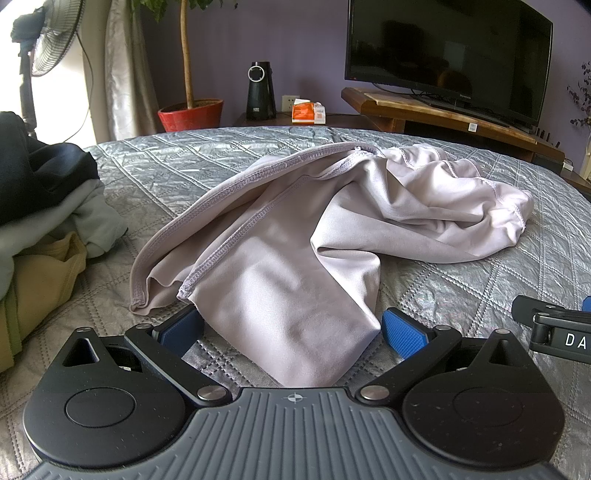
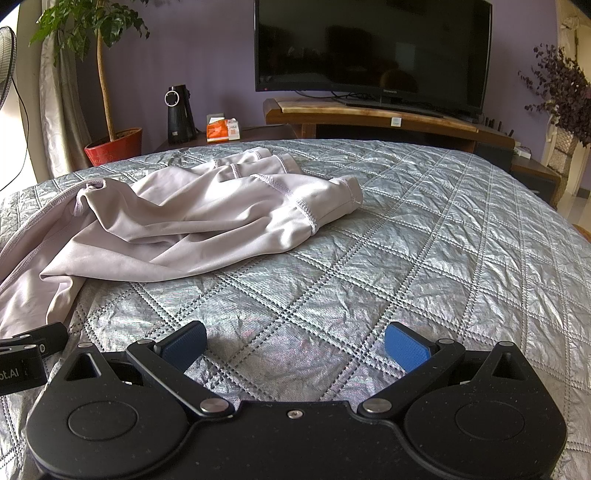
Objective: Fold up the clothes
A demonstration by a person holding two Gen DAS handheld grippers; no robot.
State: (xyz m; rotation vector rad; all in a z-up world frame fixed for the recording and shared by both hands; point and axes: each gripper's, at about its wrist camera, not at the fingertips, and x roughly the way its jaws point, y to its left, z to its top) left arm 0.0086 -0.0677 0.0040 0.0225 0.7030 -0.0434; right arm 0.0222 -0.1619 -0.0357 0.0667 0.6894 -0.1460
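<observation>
A pale lilac garment (image 1: 314, 236) lies crumpled on the grey quilted bed (image 1: 184, 173), inside out with its seams showing. My left gripper (image 1: 291, 328) is open, and the garment's near end lies between its blue pads (image 1: 400, 332). In the right wrist view the same garment (image 2: 184, 221) spreads over the bed's left half. My right gripper (image 2: 295, 347) is open over bare quilt (image 2: 406, 240), to the right of the garment and apart from it. Each gripper shows at the edge of the other's view, the right gripper (image 1: 554, 328) and the left gripper (image 2: 26, 358).
A pile of dark, grey and tan clothes (image 1: 40, 221) sits at the bed's left edge. Beyond the bed stand a red plant pot (image 1: 192, 114), a black speaker (image 1: 260, 92), a tissue box (image 1: 308, 112), a fan (image 1: 55, 33) and a TV (image 2: 373, 51) on a wooden stand (image 2: 369, 118).
</observation>
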